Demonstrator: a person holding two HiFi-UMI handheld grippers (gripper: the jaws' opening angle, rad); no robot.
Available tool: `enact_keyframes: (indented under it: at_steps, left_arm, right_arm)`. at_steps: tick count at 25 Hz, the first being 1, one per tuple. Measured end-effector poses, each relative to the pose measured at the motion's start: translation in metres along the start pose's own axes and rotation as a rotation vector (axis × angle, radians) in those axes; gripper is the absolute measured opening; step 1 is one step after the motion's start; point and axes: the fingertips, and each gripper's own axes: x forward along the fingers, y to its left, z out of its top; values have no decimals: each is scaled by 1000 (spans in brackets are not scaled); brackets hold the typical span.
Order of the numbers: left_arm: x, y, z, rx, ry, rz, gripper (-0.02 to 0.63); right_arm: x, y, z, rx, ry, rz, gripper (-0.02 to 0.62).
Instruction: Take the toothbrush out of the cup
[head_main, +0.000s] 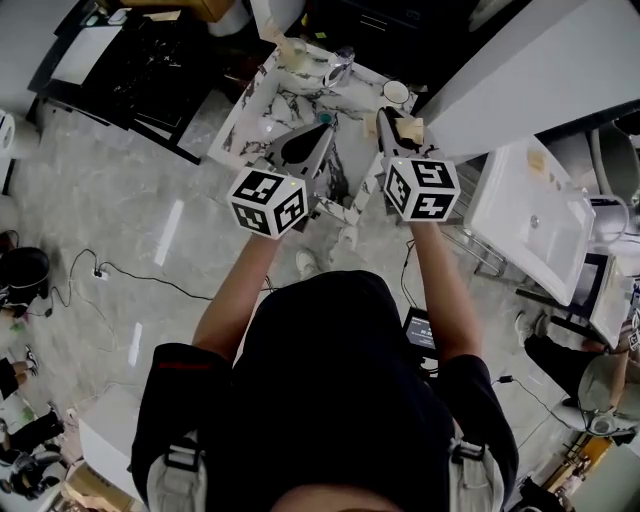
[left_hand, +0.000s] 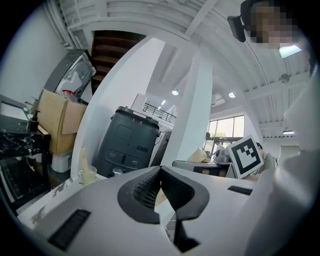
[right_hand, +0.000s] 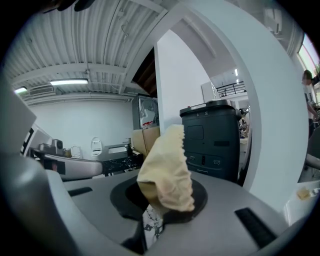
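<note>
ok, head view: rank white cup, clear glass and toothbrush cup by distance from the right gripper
1. white cup: just beyond the right gripper, on the right.
2. clear glass: farther back, centre.
3. toothbrush cup: farthest, back left.

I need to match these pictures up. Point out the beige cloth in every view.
Head view: beige cloth in the upper middle, at the tip of the right gripper.
Left gripper view: small, right of centre, just left of the marker cube.
Right gripper view: dead centre, pinched between the jaws.
Shared landmark: the dark grey cabinet stands behind it in both gripper views.
</note>
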Motion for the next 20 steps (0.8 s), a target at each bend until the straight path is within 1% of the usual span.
enact_keyframes:
  at_steps: [7,12,15,20]
  left_arm:
    - [-28,3,10,35,-30,20,12]
    - [-33,6,14,51,-40,29,12]
    - [-28,7,17,56,-46,32,12]
    - [-14,5,23,57,-45,39,12]
  right_arm:
    - [-9,28,1,-21,-5,28,55]
    - [-11,41,1,-33,-1,59,55]
    - [-10,43,1,-37,1,78,55]
    - [-3,32,3,-32,11,92,55]
